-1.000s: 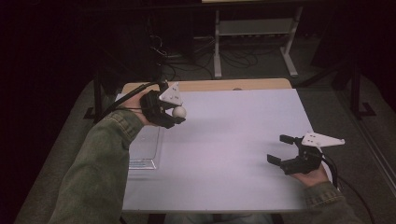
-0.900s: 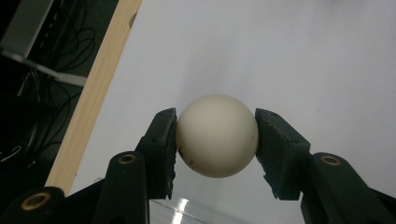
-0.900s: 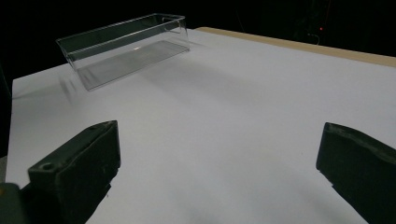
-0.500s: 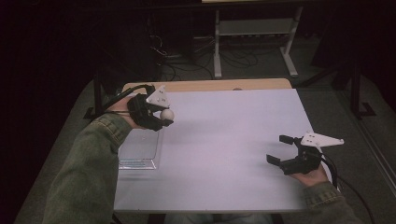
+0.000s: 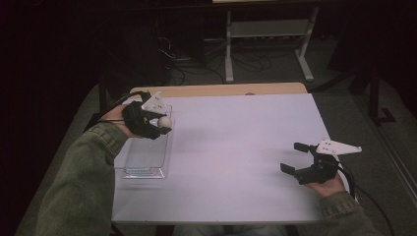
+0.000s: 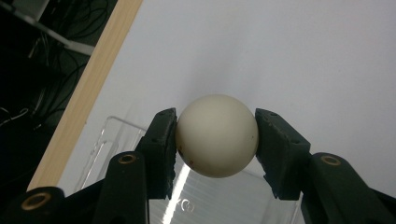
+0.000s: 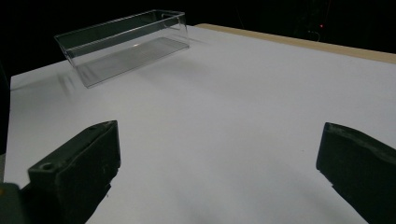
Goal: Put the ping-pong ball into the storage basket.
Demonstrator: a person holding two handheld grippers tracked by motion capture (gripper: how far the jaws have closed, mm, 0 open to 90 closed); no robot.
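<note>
High view: the cream ball (image 5: 164, 121) sits clamped between the jaws of the left tool (image 5: 158, 125), held in the air over the far end of the clear plastic bin (image 5: 142, 167). In the left gripper view the ball (image 6: 217, 135) fills the gap between the two black pads, each pad pressed flat against one side of it, with the bin's (image 6: 112, 135) rim and ribbed floor showing directly beneath. The bin stands along the left edge of the white counter (image 5: 236, 147), its long side parallel to that edge and its near end short of the front edge. The person's left sleeve (image 5: 83, 187) reaches in beside the bin from below. Beyond the bin, a strip of bare wood (image 5: 216, 90) marks the counter's far edge.

The whole middle of the counter between bin and right hand lies open. The right tool (image 5: 300, 158) hovers near the counter's right edge toward the front, its jaws spread wide apart with nothing between them. The right gripper view looks across that open white surface to the bin (image 7: 123, 44) at the far side, well apart from the right tool (image 7: 219, 163). Dark floor, cables and a white metal stand (image 5: 268, 44) lie behind the counter.
</note>
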